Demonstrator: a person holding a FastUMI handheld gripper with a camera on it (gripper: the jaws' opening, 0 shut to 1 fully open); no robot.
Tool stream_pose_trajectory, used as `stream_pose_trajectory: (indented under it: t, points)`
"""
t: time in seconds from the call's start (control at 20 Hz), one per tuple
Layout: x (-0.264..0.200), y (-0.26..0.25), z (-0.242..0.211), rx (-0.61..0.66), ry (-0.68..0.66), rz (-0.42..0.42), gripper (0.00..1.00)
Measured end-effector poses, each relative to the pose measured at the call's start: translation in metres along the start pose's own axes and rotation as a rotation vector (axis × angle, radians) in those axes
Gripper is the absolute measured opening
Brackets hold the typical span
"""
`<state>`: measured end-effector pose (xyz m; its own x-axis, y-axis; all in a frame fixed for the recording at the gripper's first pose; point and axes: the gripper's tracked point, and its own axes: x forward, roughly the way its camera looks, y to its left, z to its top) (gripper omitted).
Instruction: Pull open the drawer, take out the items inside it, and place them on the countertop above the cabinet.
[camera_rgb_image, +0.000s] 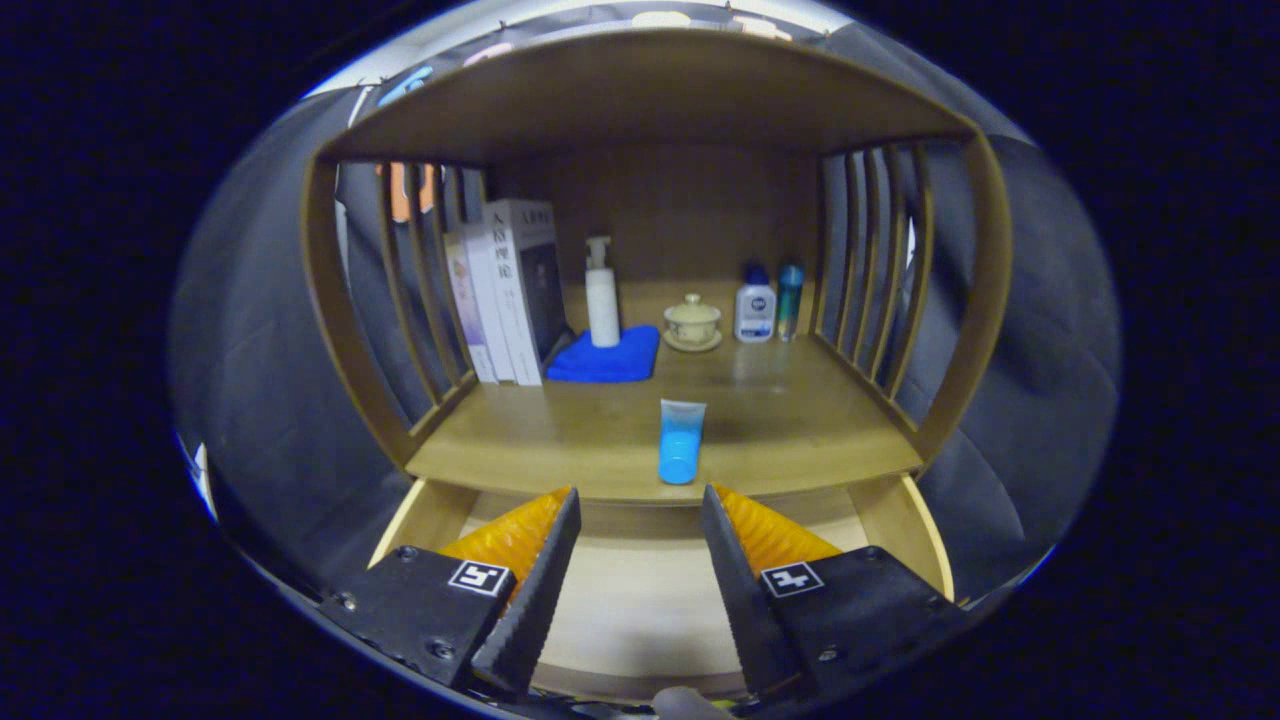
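A blue tube (680, 442) lies on the wooden countertop (800, 430), near its front edge and just beyond my fingers. Below that edge the drawer (640, 590) stands pulled open, and its pale floor shows bare between my fingers. My gripper (640, 510) hovers over the open drawer, open, with nothing between its fingers. The parts of the drawer under the fingers are hidden.
At the back of the countertop stand several books (505, 290), a white pump bottle (601, 295) on a blue cloth (605, 358), a lidded cup (692, 322), a white bottle (755, 303) and a teal bottle (790, 298). Slatted side walls (880, 290) and a top board enclose the shelf.
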<state>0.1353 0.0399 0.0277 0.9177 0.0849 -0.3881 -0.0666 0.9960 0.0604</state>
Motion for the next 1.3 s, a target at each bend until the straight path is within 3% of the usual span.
stream_pose_trajectory:
  t: [0.1,0.2,0.4,0.65,1.3]
  points:
    - [-0.031,0.002,0.001,-0.026,-0.083,0.008,0.83]
    - [-0.070,0.003,0.004,-0.032,-0.153,-0.003,1.00]
    - [-0.111,0.011,-0.008,-0.002,-0.246,0.039,1.00]
    - [-0.135,0.001,-0.042,-0.021,-0.300,0.008,1.00]
    - [-0.109,-0.013,-0.178,-0.076,-0.199,-0.041,1.00]
